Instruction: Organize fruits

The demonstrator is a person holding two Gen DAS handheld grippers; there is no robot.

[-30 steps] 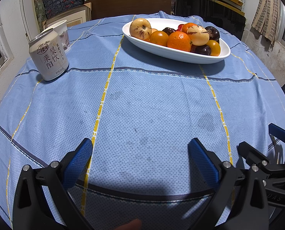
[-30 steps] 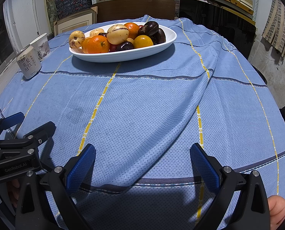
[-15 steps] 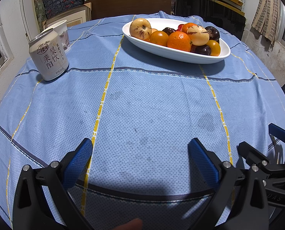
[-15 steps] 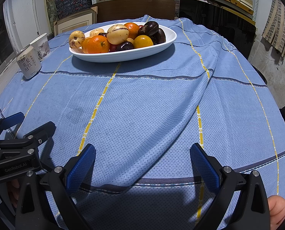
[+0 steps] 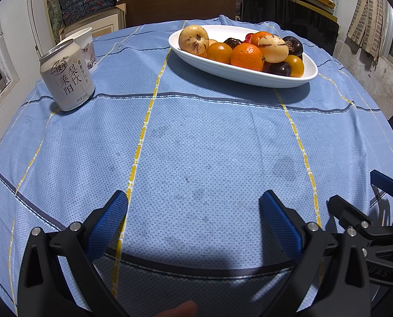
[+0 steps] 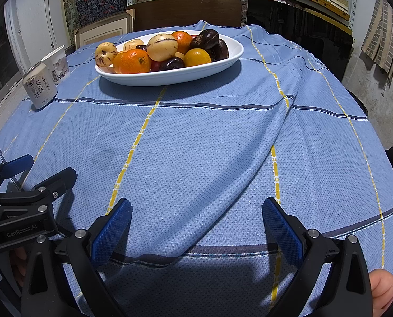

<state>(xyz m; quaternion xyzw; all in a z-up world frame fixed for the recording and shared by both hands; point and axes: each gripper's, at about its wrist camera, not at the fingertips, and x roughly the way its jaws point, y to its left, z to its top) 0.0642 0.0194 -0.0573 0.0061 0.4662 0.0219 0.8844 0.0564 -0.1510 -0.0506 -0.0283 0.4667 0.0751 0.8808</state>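
1. Presently, left gripper (image 5: 193, 219): jaws spread wide, nothing between them, hovering low over the near edge of the blue tablecloth (image 5: 196, 145). Judged a ready posture, as no fruit is yet within reach.
2. Right gripper (image 6: 196, 222): likewise spread wide and empty, just beside the left one, at the same near edge.
3. Fruits (image 6: 159, 50): oranges, pale speckled ones and dark purple ones, all heaped in the white oval dish (image 6: 170, 79) at the far side of the table, well apart from both grippers.
4. Drink can (image 5: 66, 76): upright at far left, a white cup (image 5: 85, 42) close behind it.
5. Open room: broad bare cloth lies between grippers and dish; one raised fold (image 6: 281, 121) runs diagonally on the right-hand side.
6. Edges: cloth drops away at right and near sides.
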